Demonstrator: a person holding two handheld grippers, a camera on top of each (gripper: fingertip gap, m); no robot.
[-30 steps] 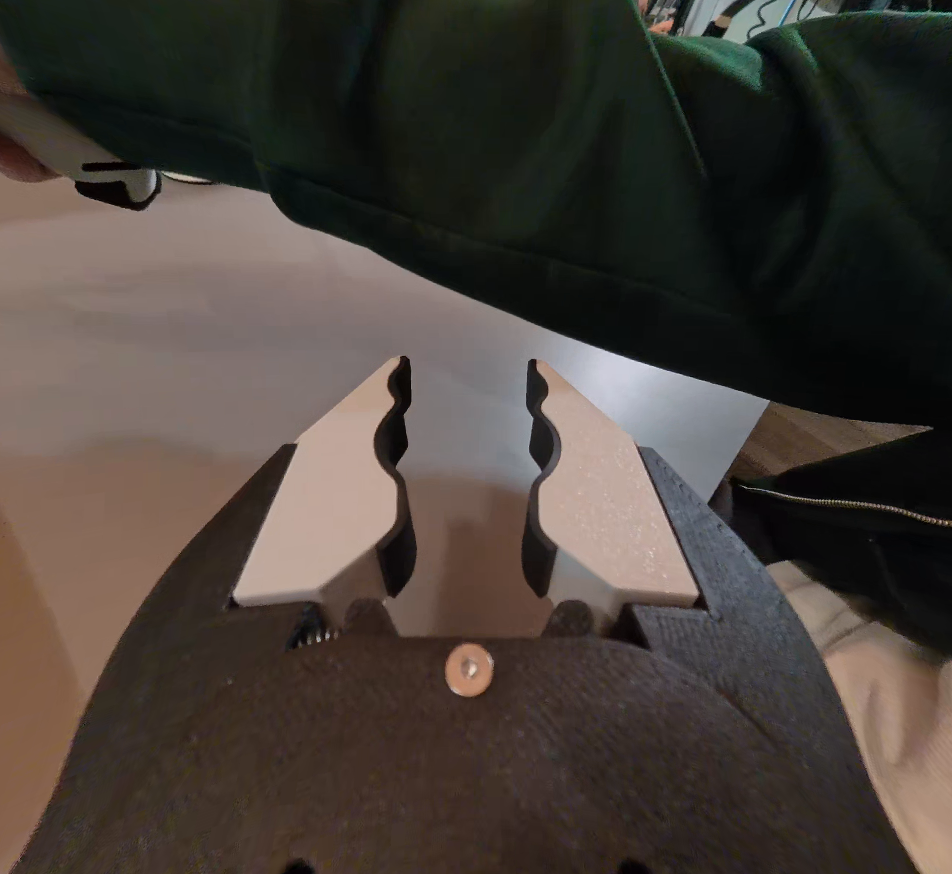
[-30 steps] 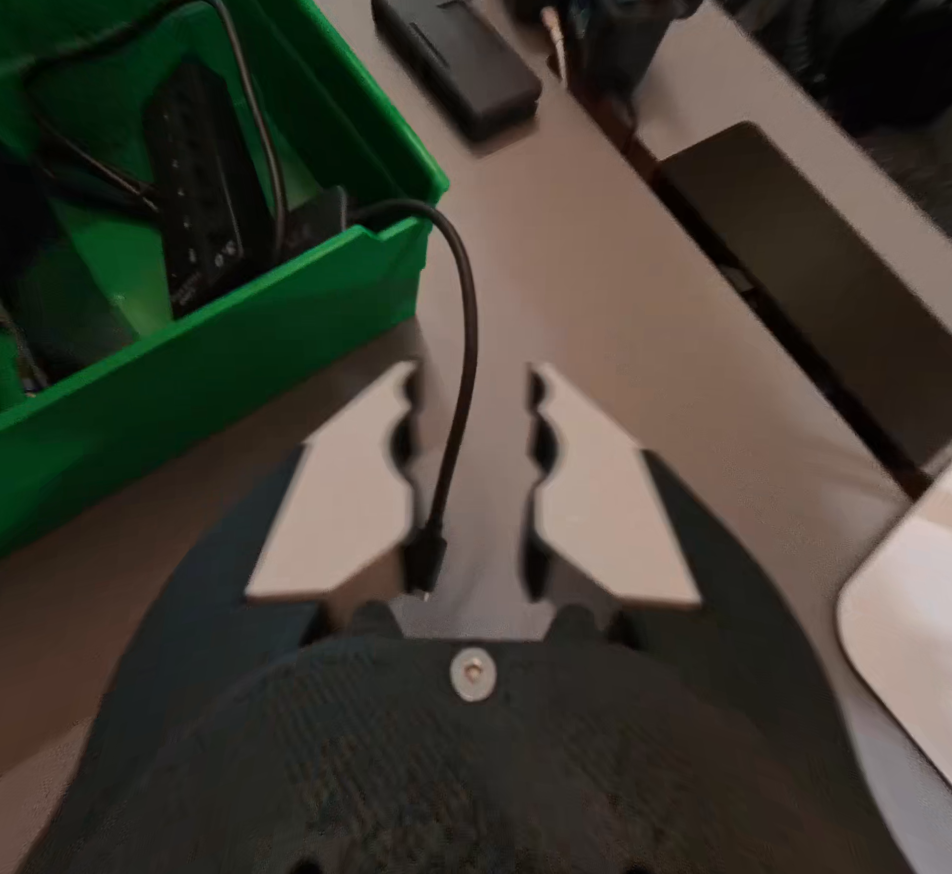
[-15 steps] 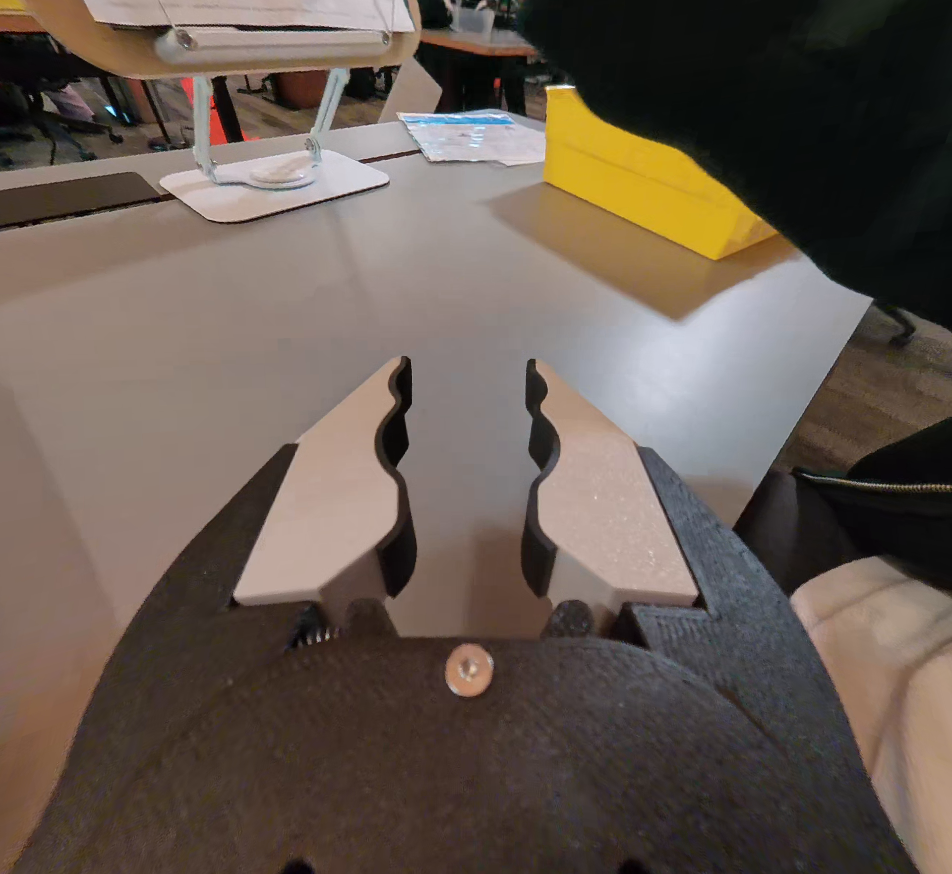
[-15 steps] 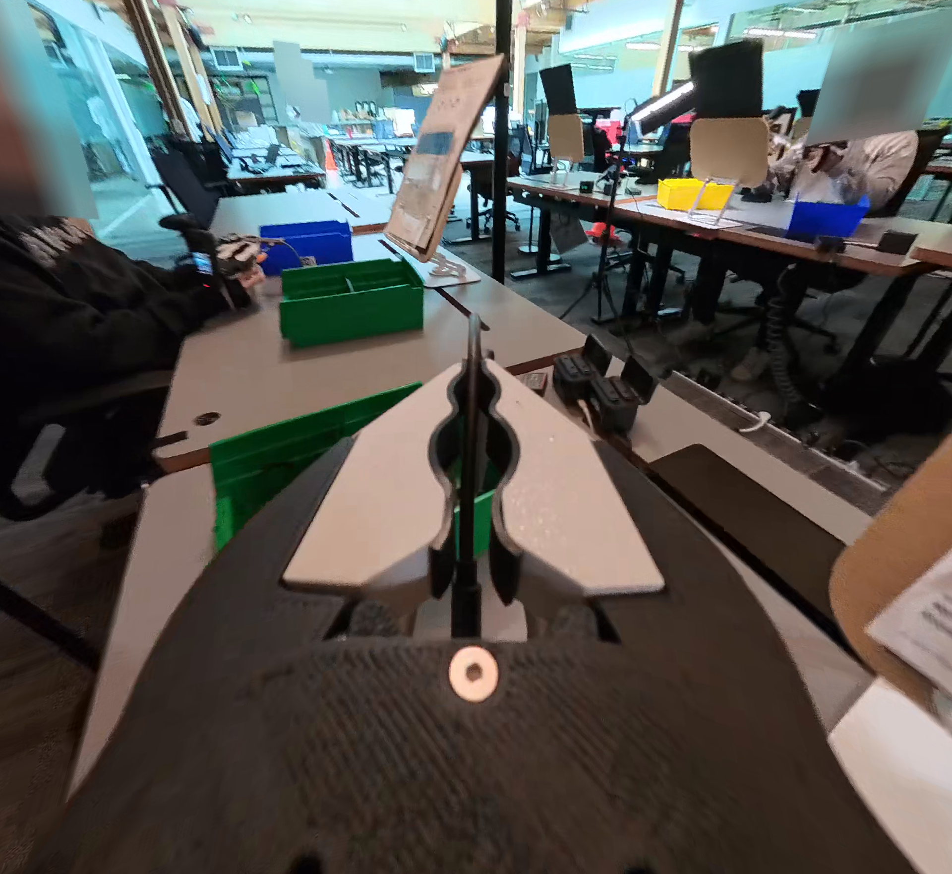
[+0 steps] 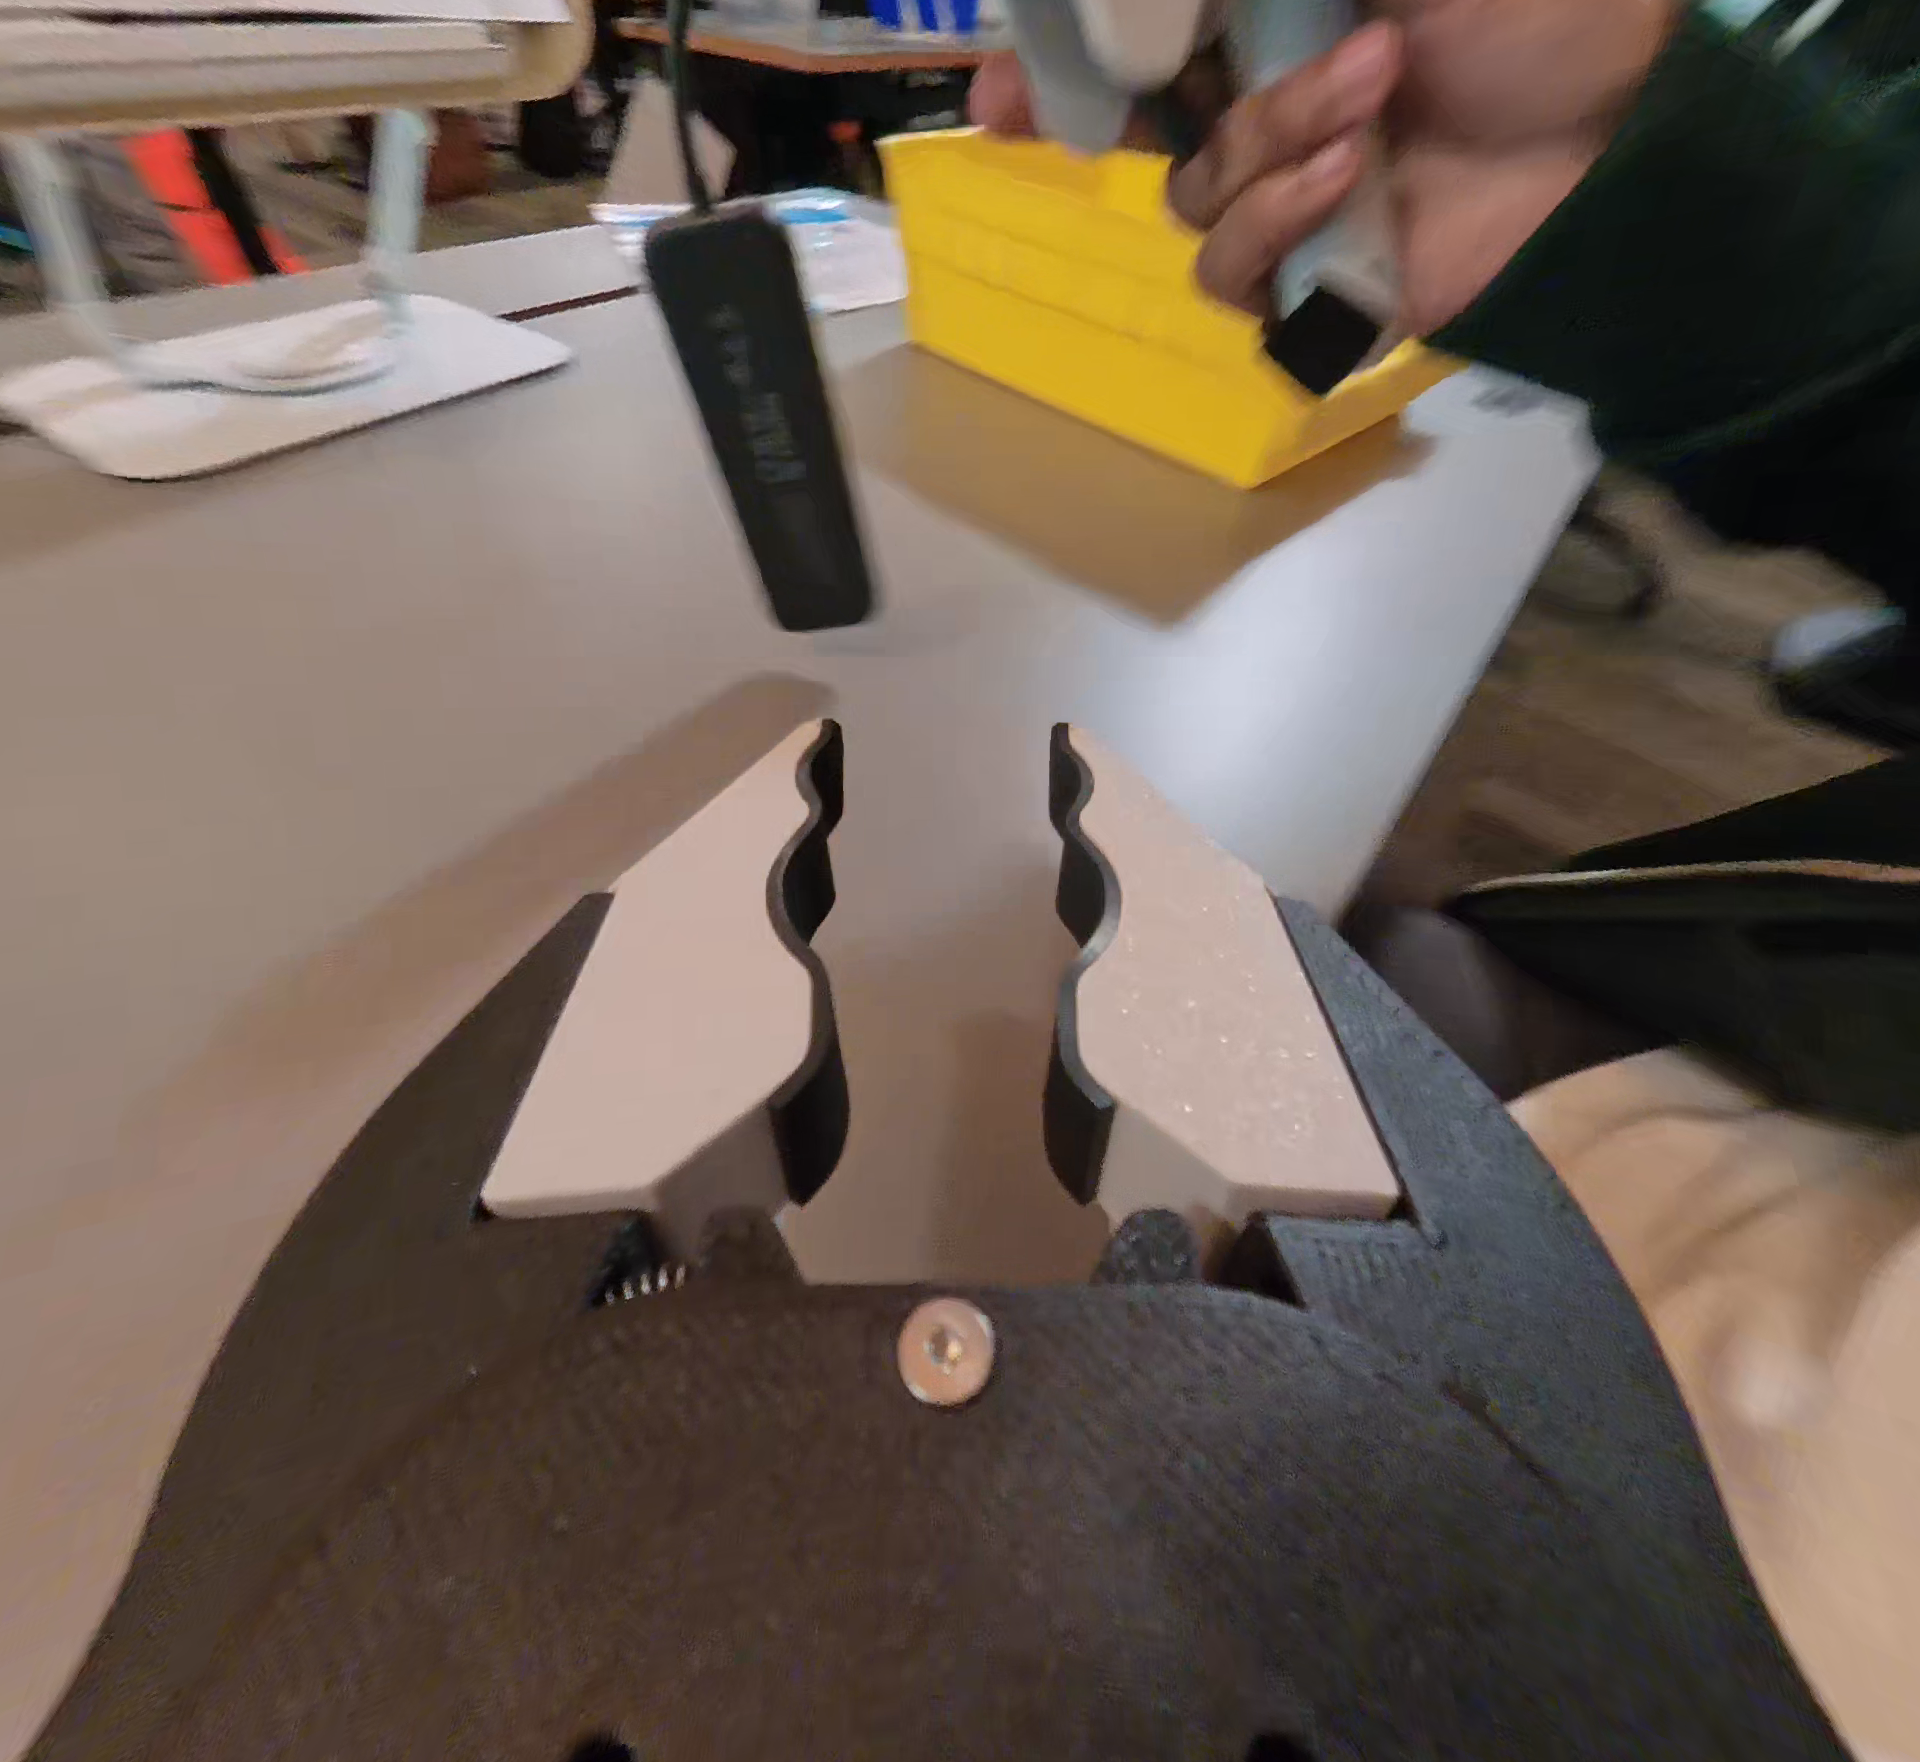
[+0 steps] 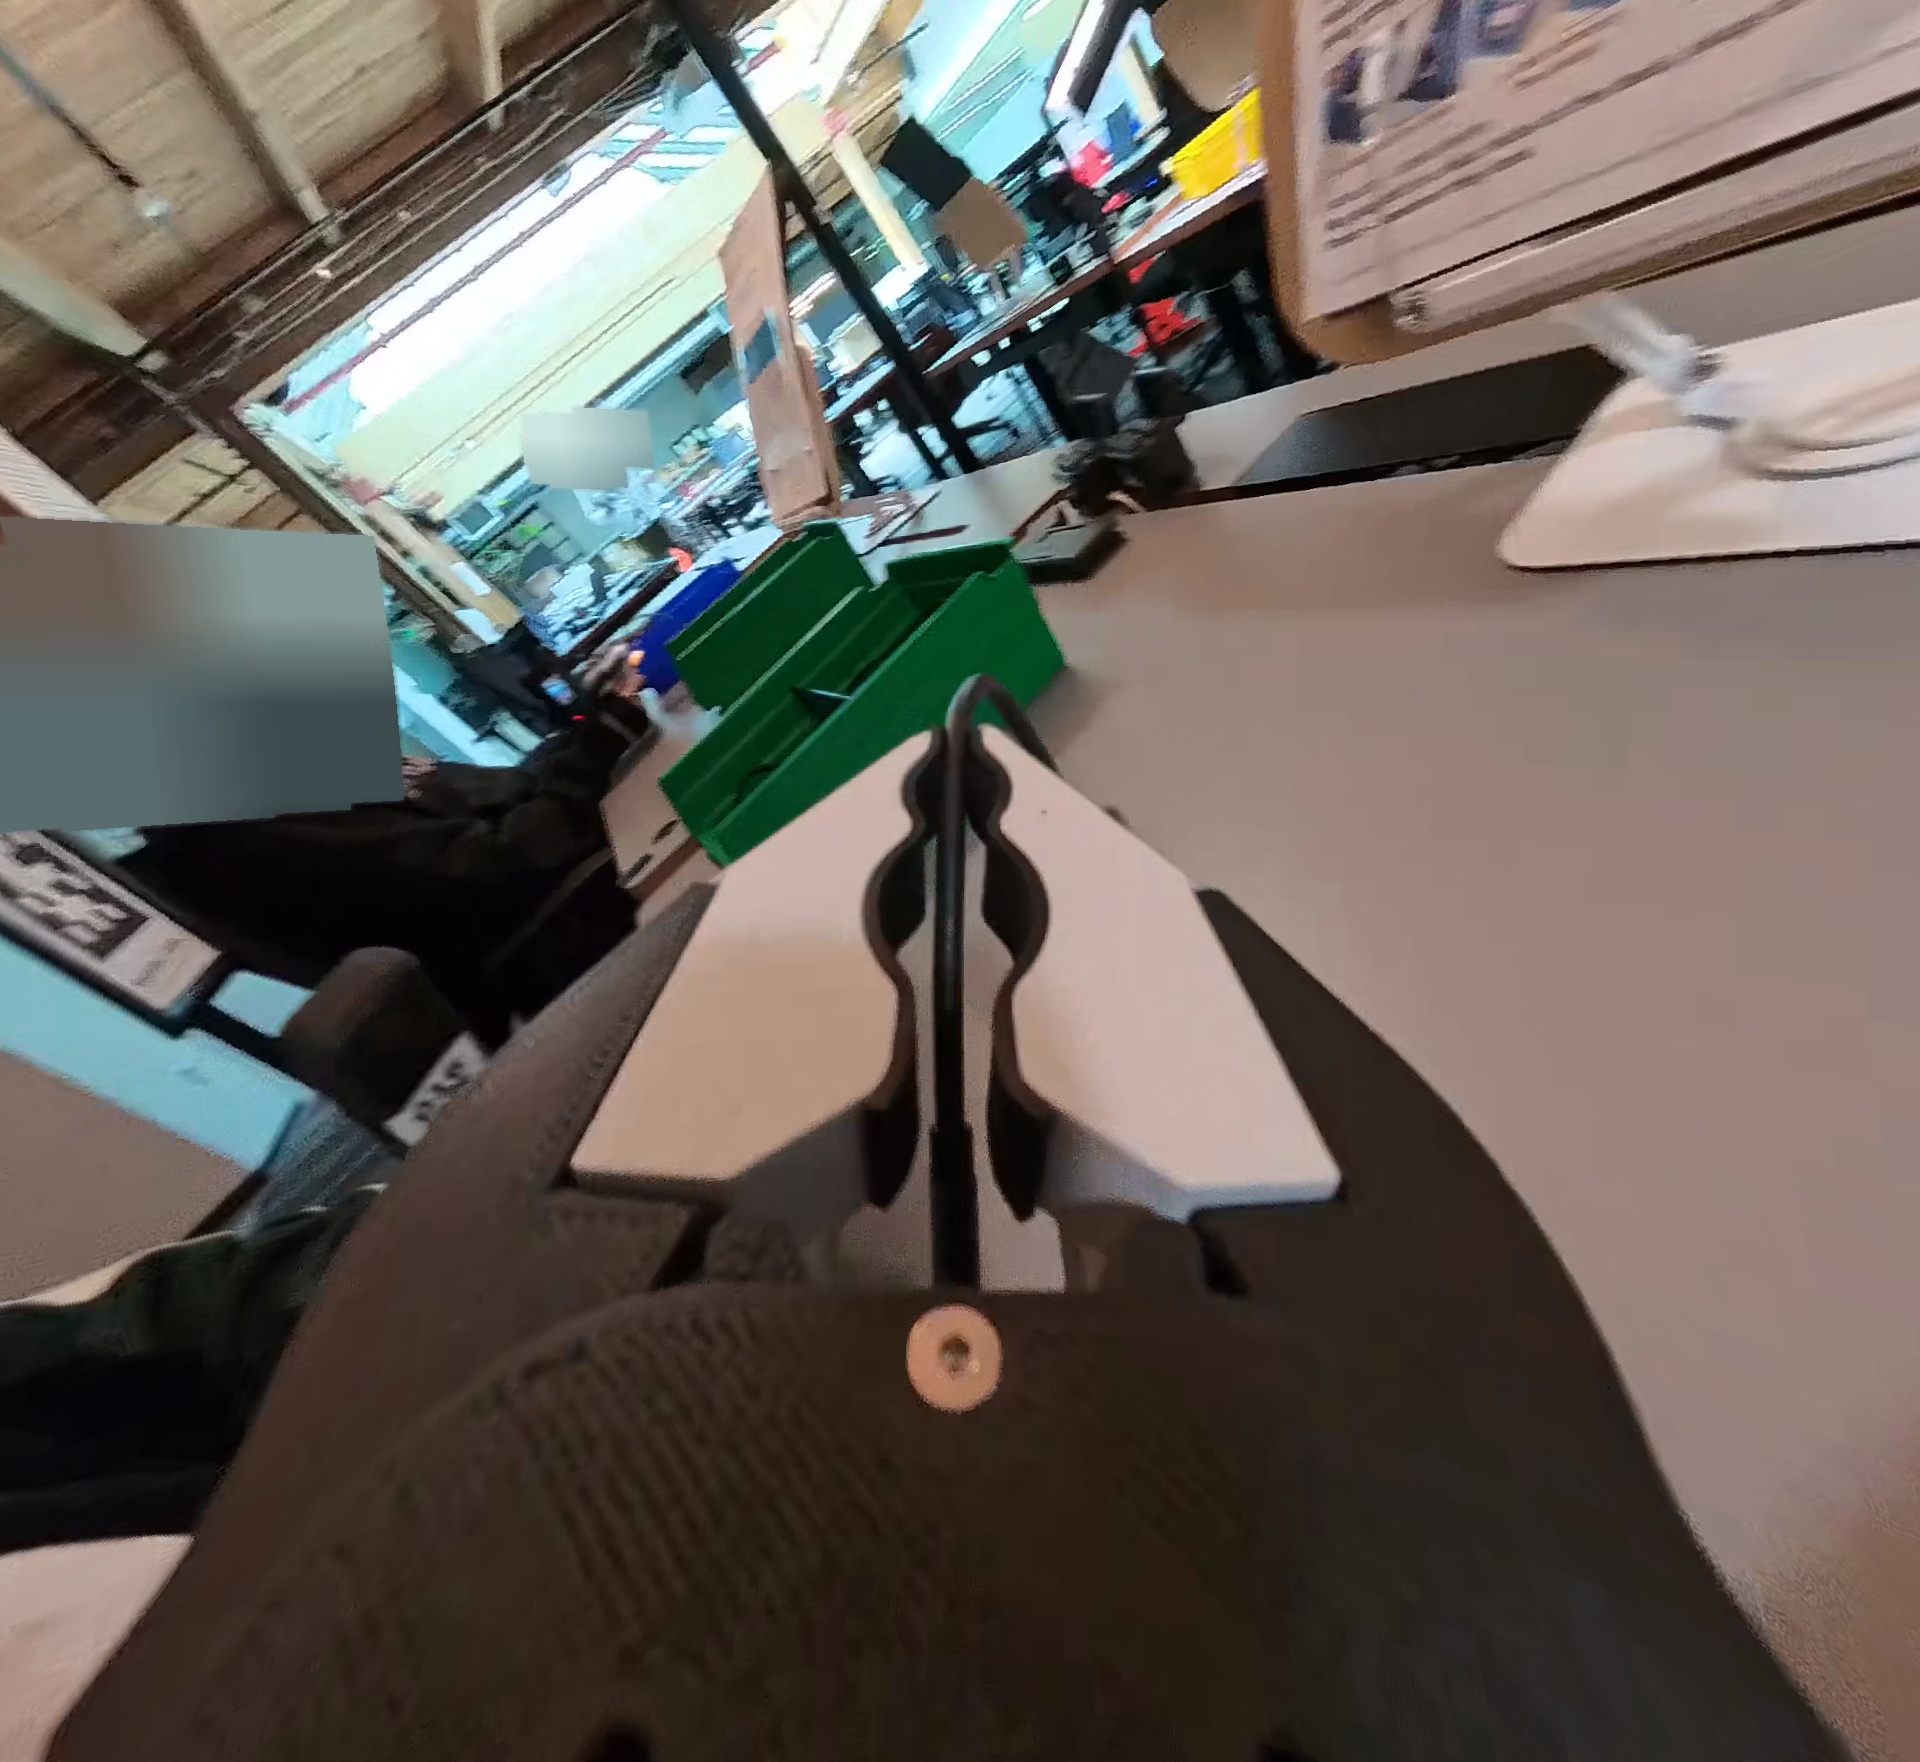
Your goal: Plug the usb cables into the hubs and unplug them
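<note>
- Left wrist view: the left claw [image 5: 943, 738] hovered low over the tabletop [image 5: 312, 673], jaws apart and empty. A black hub [image 5: 756, 413], absent from this view half a second before, now dangled by its cable [image 5: 681, 29] just ahead of the claw, its lower end close above the tabletop.
- Beyond it stood a yellow bin [image 5: 1091, 330]; a hand [image 5: 1434, 102] gripped the other tool's handle above.
- Right wrist view: the right claw [image 6: 958, 756] was clamped on the thin black cable, which ran between the jaws and over their tips. A second earlier the jaws were still wide beside the green bin [image 6: 883, 694], now well behind.
- Judgement: the hub had been lifted out; setting it down comes next.
</note>
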